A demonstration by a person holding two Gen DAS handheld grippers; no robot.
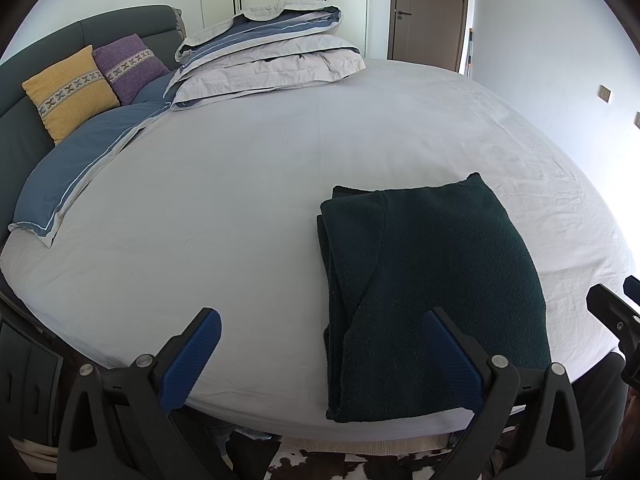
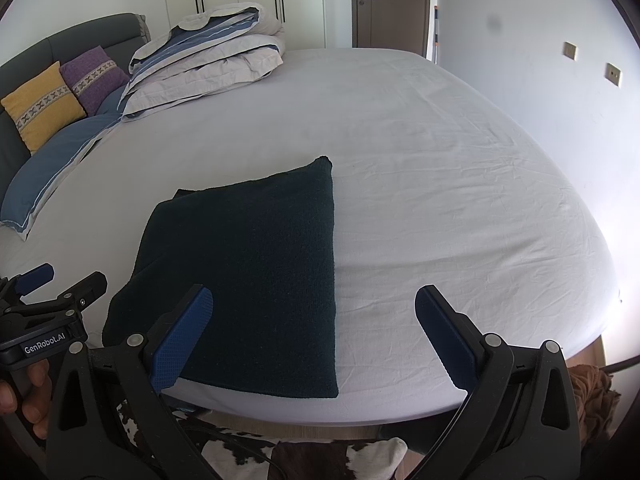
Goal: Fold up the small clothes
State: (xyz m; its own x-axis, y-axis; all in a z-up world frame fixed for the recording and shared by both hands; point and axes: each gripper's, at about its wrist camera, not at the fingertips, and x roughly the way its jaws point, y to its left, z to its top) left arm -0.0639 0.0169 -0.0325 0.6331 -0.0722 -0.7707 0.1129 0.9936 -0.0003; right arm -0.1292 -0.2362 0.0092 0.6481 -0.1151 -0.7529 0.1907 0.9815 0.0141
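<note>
A dark green knitted garment (image 1: 432, 280) lies folded into a rectangle on the white bed sheet (image 1: 240, 184), near the bed's front edge. It also shows in the right wrist view (image 2: 248, 276). My left gripper (image 1: 320, 348) is open and empty, above the front edge, with its right finger over the garment's near left part. My right gripper (image 2: 314, 332) is open and empty, its left finger over the garment's near edge. The left gripper also shows at the left of the right wrist view (image 2: 52, 292).
A folded grey and blue duvet (image 1: 268, 52) is stacked at the far side of the bed. A yellow cushion (image 1: 68, 92) and a purple cushion (image 1: 130, 66) lean on the grey headboard (image 1: 40, 52). A blue pillow (image 1: 76, 168) lies at left. A cowhide rug (image 2: 320, 460) is below.
</note>
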